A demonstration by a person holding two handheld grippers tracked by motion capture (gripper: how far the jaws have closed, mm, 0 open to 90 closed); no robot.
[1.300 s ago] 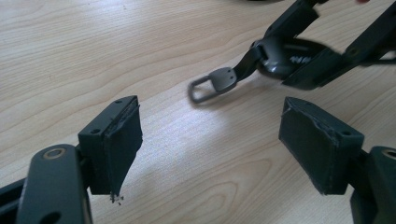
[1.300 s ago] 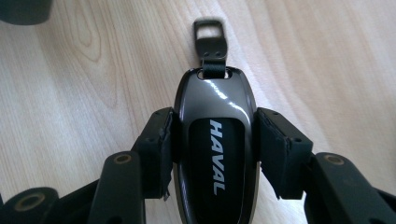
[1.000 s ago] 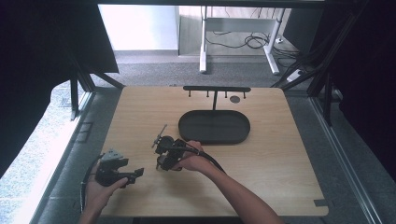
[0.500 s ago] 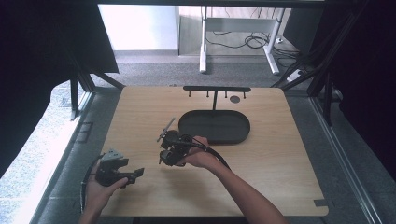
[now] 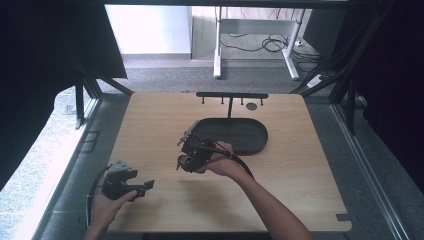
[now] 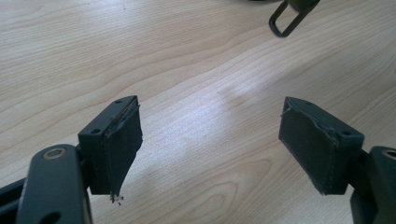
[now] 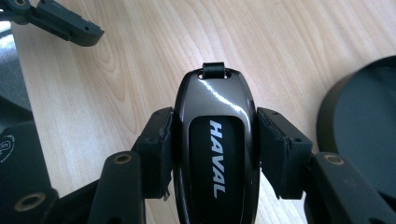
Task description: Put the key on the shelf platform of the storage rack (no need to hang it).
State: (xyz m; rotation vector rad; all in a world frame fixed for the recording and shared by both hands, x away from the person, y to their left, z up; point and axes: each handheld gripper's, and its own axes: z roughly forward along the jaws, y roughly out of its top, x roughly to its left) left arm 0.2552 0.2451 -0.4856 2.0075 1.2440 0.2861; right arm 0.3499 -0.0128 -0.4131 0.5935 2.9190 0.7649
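Right tongs (image 7: 212, 140) clamped on a glossy black car key (image 7: 214, 144), pads pressing both its sides, held above the middle of the worktop (image 5: 300, 180) just beside the dark oval tray (image 5: 250, 135). Left tongs (image 6: 210, 144) gape wide with nothing between them, near the worktop's front left corner.

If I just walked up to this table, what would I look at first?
Probably the shiny black car key with HAVAL written on it, squeezed between the pads of the right gripper above the middle of the wooden table. Just behind it lies a dark oval tray with a black hook rack at the far edge. Near the front left corner, the left gripper waits with its jaws wide open.
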